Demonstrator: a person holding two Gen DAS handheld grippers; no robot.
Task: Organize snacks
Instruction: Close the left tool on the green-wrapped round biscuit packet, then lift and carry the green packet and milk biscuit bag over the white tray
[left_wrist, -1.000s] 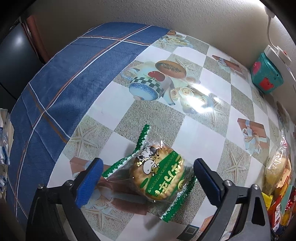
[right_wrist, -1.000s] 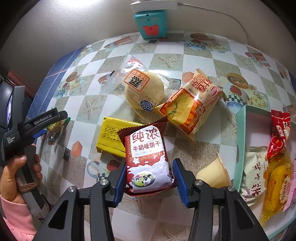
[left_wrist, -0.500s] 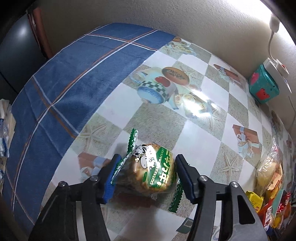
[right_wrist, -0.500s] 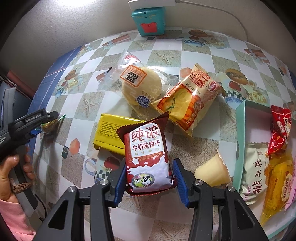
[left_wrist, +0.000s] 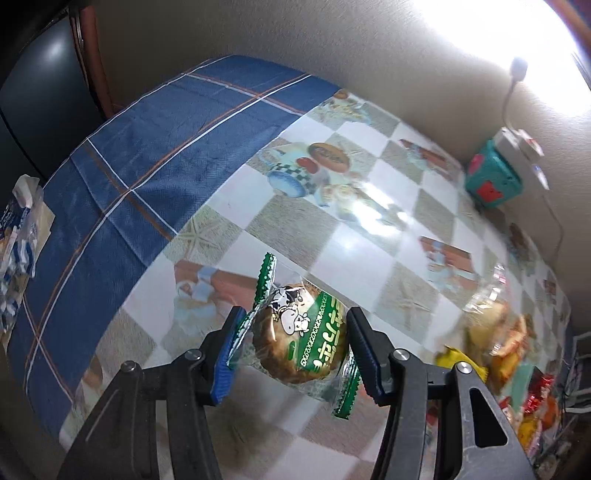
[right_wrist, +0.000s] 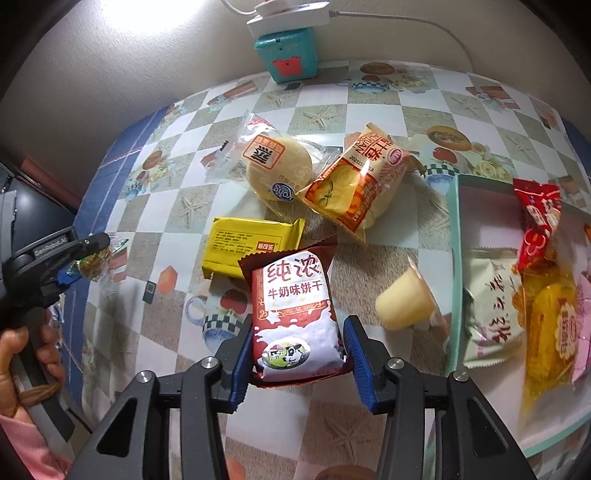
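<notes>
The desk (left_wrist: 369, 236) carries a checkered cover, with a blue plaid cloth (left_wrist: 155, 147) over its far left part; that whole stretch lies bare, so the open room is to the left and ahead of the left hand-held gripper (left_wrist: 291, 341). A wall closes the back edge, where a teal box (right_wrist: 286, 51) stands. In the right wrist view a shallow tray (right_wrist: 455, 236) sits at the right, its near and right sides cut off by the frame, with several packets inside.

The left hand-held gripper's jaws have just been closing and now press on a green-wrapped round cookie (left_wrist: 303, 336), held clear of the desk. The right hand-held gripper (right_wrist: 297, 360) grips the lower end of a red milk biscuit packet (right_wrist: 293, 314), whose top overlaps a yellow packet (right_wrist: 247, 243) lying flat.

Beyond lie a pale round bun (right_wrist: 279, 170) in clear wrap and an orange cake packet (right_wrist: 354, 181), touching each other; a yellow pudding cup (right_wrist: 404, 302) lies tipped just beside the tray.

In the left wrist view the snacks at the right edge are blurred. Both grippers point steeply downward. A hand (right_wrist: 26, 354) with a pink sleeve holds the left gripper's handle at the right view's left edge.
</notes>
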